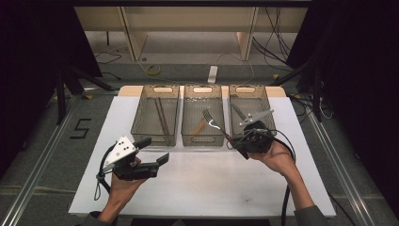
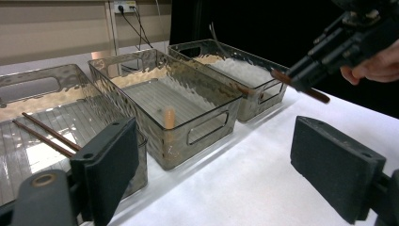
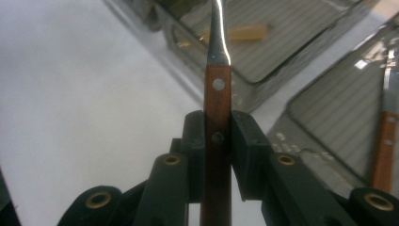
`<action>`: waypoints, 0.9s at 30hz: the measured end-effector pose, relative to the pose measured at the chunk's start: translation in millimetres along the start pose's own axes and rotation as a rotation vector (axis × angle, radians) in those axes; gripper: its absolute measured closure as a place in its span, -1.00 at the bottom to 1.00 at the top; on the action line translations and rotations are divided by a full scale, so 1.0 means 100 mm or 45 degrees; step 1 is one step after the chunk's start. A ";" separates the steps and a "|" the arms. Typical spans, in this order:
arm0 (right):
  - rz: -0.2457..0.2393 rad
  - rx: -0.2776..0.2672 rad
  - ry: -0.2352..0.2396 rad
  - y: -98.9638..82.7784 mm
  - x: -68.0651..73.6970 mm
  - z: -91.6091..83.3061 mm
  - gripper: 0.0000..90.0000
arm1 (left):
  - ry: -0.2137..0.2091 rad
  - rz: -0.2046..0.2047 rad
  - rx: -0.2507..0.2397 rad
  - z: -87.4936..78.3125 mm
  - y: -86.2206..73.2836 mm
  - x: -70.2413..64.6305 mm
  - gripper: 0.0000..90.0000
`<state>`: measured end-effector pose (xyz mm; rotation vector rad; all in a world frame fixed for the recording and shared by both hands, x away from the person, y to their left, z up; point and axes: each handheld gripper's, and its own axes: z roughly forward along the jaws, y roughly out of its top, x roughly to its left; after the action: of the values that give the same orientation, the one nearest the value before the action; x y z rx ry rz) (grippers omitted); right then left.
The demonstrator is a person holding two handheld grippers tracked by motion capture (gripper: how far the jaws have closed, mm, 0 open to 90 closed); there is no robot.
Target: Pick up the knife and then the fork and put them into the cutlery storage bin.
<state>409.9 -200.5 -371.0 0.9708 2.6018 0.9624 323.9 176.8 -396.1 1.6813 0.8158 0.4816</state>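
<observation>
My right gripper [image 1: 239, 141] is shut on the wooden handle of a fork [image 1: 212, 122], whose metal tines point out over the middle basket [image 1: 202, 140]. In the right gripper view the pads of the gripper [image 3: 217, 129] clamp the riveted handle of the fork [image 3: 217, 94] from both sides. The left gripper view shows that right gripper [image 2: 306, 70] at upper right, with the fork's handle end [image 2: 303, 88] sticking out below it. My left gripper [image 1: 154, 150] hovers open over the white table at the left, and nothing lies between its jaws [image 2: 223, 179].
Three clear baskets stand in a row at the back of the white table [image 1: 197, 183]. The left basket [image 1: 141, 134] holds chopsticks [image 1: 161, 115]. A wooden-handled piece [image 1: 200, 127] lies in the middle one, and the right basket [image 1: 249, 89] holds a knife [image 1: 237, 111].
</observation>
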 end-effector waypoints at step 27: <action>0.191 -0.121 -0.118 0.01 -0.58 -0.05 0.71 | 0.050 -0.037 -0.022 -0.10 -0.03 0.04 -0.66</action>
<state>453.2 -239.9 -368.3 1.1698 2.4125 1.0395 319.5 186.8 -396.4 1.6461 0.8614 0.5018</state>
